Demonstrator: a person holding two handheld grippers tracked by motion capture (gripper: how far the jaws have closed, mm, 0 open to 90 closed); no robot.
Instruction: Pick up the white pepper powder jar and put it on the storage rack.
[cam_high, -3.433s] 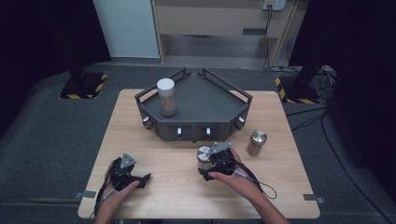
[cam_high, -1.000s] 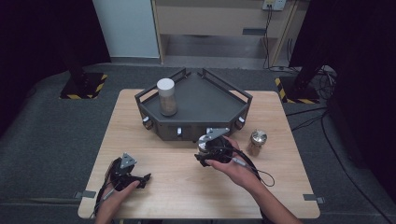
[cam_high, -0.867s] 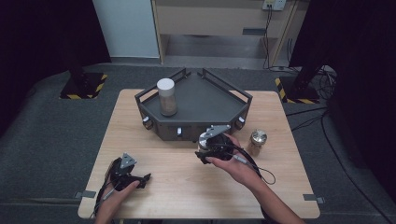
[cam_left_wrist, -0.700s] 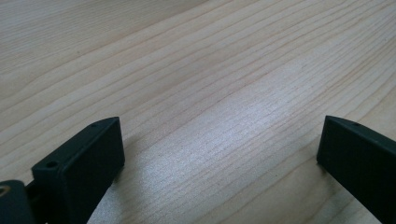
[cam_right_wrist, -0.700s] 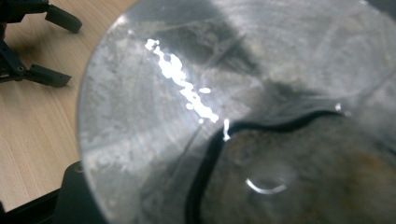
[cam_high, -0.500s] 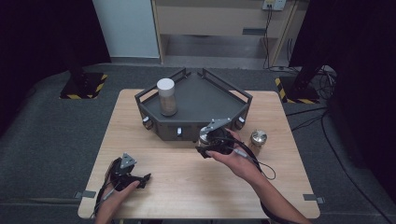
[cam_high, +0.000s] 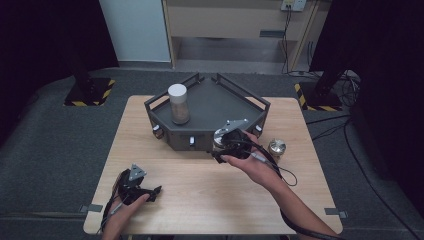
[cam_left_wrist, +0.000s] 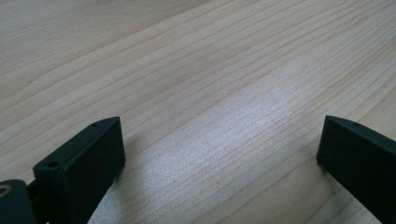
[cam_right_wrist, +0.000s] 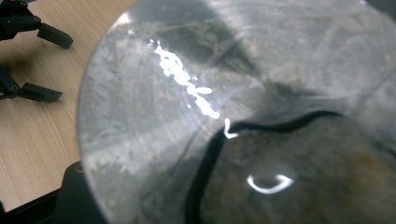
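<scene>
Jar (cam_right_wrist: 261, 121) between right tongs (cam_high: 226, 146)

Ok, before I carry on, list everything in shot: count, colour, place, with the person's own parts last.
Table: one, light wood, centre.
Tray: one, dark grey, angular, on the table's far half.
Jar: one, clear with white lid, upright in the tray's left part.
Tin: one, silvery, on the table right of the tray.
Round glossy object: one, silver-grey, close against the right gripper's camera.
Left gripper: black, open, low over the table's near left.
Right gripper: black, at the tray's front edge; jaws hidden.
</scene>
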